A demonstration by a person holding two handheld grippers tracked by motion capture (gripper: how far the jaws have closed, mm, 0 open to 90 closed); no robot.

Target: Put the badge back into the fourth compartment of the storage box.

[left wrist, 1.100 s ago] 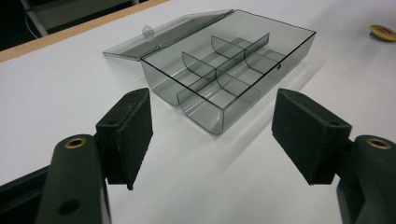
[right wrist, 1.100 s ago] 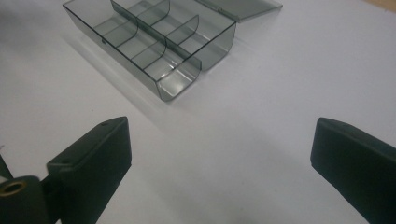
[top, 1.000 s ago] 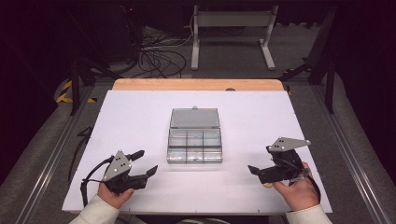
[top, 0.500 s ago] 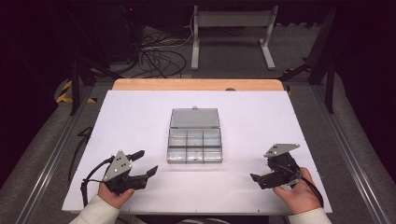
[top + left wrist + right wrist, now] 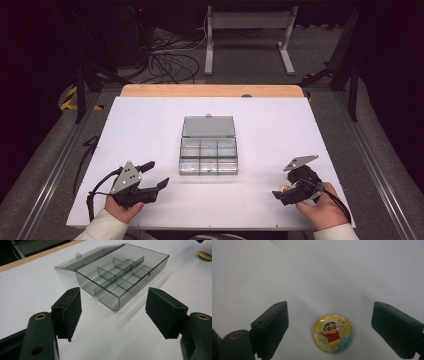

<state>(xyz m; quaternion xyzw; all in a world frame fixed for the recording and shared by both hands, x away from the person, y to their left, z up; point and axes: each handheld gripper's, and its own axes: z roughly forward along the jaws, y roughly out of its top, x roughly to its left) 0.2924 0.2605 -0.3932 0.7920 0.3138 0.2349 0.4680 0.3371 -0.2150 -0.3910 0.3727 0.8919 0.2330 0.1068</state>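
Compared with the earlier high view, the right gripper [image 5: 281, 193] is seen lower and nearer the bench's [image 5: 150, 125] front edge, at about 4 o'clock from the clear compartment box [image 5: 208, 155], and is held in the right hand [image 5: 324, 210]. Its jaws have just been closing, yet they are still spread in the right gripper view, with the round yellow cartoon badge [image 5: 333, 333] lying flat on the white bench between them and untouched by either pad. In the high view the badge is glimpsed as a small yellow spot just beside that gripper's tips. The left gripper [image 5: 152, 175] is unchanged since the earlier frames: it is held by the left hand [image 5: 120, 207] at about 8 o'clock from the box, with its jaws spread and nothing between them. The box has stayed at the bench's middle, its lid [image 5: 208, 126] lying open at the 12 o'clock side and its compartments seen empty in the left gripper view.
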